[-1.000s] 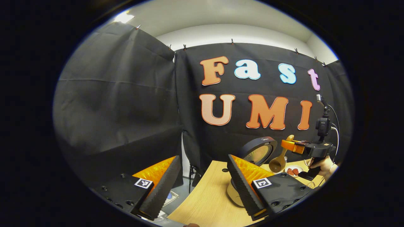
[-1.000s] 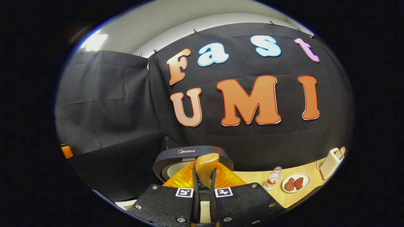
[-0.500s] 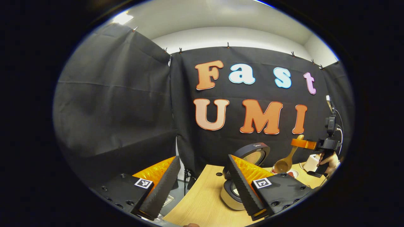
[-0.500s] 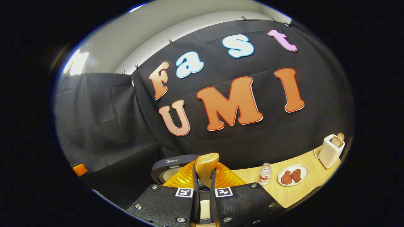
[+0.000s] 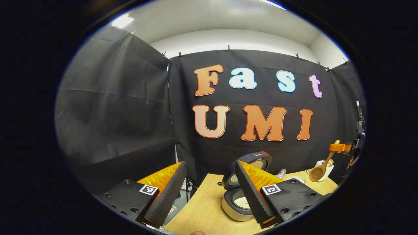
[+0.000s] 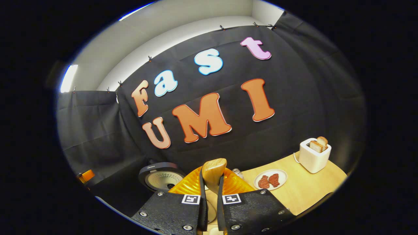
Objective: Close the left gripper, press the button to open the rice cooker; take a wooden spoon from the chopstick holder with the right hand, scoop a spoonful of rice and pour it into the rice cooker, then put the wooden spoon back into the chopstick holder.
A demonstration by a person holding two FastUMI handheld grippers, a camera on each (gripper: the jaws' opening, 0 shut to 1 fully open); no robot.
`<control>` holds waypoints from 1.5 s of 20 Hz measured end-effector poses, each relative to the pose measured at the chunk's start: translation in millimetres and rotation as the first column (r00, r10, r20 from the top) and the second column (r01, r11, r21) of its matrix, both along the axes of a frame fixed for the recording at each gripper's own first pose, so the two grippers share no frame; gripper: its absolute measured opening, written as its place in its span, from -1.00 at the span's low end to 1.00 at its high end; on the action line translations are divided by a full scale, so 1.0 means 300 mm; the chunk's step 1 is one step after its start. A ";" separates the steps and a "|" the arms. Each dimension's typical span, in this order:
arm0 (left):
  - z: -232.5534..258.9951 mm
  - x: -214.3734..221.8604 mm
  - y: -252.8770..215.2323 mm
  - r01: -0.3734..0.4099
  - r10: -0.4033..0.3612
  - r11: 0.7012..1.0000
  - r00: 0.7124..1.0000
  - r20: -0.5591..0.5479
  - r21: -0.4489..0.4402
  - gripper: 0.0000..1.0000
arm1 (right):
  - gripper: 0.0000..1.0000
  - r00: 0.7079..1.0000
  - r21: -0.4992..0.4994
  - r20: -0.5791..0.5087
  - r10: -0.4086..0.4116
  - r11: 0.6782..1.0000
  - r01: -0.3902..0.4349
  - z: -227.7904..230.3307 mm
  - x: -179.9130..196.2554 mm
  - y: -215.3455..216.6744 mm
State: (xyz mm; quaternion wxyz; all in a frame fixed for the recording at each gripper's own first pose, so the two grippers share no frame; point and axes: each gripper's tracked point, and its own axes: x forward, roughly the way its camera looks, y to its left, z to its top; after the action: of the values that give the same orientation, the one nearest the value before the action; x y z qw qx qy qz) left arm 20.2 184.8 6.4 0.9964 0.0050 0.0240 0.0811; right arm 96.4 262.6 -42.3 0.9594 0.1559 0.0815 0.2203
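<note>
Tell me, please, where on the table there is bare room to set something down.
In the left gripper view, bare wood lies left of the open rice cooker, toward the table edge. In the right gripper view, a bare patch runs in front of the plate of meat and toaster. The back strip with the small bottle, plate and toaster is crowded.

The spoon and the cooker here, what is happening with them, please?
A person works with two grippers. The right gripper is shut on the spoon and holds it in the air, to the right of the cooker. The cooker's lid stands open on the table. The left gripper is open and holds nothing.
</note>
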 end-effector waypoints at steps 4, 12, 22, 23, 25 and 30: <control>0.014 0.030 0.001 -0.020 0.019 0.998 1.000 0.012 0.051 0.97 | -0.79 0.995 -0.006 -0.055 -0.089 0.996 0.089 -0.110 -0.025 -0.204; -0.032 0.074 -0.102 0.016 -0.016 0.999 1.000 -0.008 0.043 1.00 | -0.79 0.965 0.044 -0.179 -0.193 0.978 0.204 -0.400 -0.016 -0.433; -0.134 0.081 -0.122 -0.026 0.030 0.998 0.998 -0.062 0.062 0.96 | -0.79 0.938 0.096 -0.305 -0.165 0.974 0.203 -0.791 0.016 -0.437; -0.147 0.079 -0.122 -0.028 0.032 0.998 0.997 -0.070 0.059 1.00 | -0.79 0.936 0.104 -0.310 -0.167 0.973 0.208 -0.809 0.021 -0.437; -0.166 0.084 -0.124 -0.030 0.035 0.998 0.996 -0.082 0.059 0.98 | -0.79 0.933 0.114 -0.321 -0.164 0.971 0.210 -0.840 0.023 -0.438; -0.173 0.096 -0.130 -0.024 0.029 0.998 0.996 -0.090 0.054 0.96 | -0.75 0.928 0.159 -0.337 -0.158 0.962 0.222 -0.864 0.033 -0.477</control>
State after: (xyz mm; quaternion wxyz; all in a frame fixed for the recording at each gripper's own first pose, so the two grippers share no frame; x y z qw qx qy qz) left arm 49.1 145.7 -45.5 0.9926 0.0348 0.0672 0.0944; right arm 106.4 119.4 -301.5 0.9303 0.2899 0.1990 0.1046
